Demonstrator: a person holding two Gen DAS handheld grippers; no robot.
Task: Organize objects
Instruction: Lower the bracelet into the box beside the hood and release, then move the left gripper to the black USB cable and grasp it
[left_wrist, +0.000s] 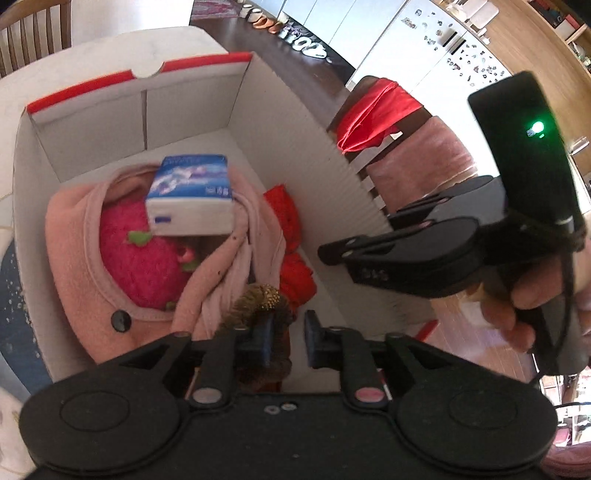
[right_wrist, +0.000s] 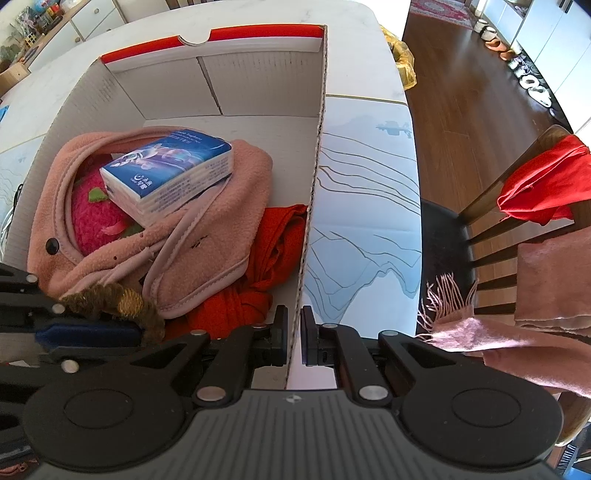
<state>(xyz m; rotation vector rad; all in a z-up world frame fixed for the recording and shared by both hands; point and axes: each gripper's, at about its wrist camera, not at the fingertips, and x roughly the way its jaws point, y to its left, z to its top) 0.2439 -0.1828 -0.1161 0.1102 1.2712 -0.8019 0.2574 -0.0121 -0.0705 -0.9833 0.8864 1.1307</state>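
Note:
A white cardboard box (left_wrist: 280, 122) with a red rim stands on the table; it also shows in the right wrist view (right_wrist: 258, 85). Inside lie a pink fleece garment (right_wrist: 207, 236), a pink plush toy (left_wrist: 140, 254), a blue tissue pack (right_wrist: 170, 170) on top, a red cloth (right_wrist: 266, 258) and a brown-gold furry item (left_wrist: 258, 299). My left gripper (left_wrist: 288, 339) is over the box's near end, fingers slightly apart, one finger touching the furry item. My right gripper (right_wrist: 293, 332) is shut on the box's right wall (right_wrist: 314, 184).
The box sits on a table mat (right_wrist: 369, 206) with a blue mountain print. A wooden chair (right_wrist: 491, 229) to the right carries a red cloth (right_wrist: 543, 192) and a pink scarf (right_wrist: 498, 332). Dark wood floor and white cabinets lie beyond.

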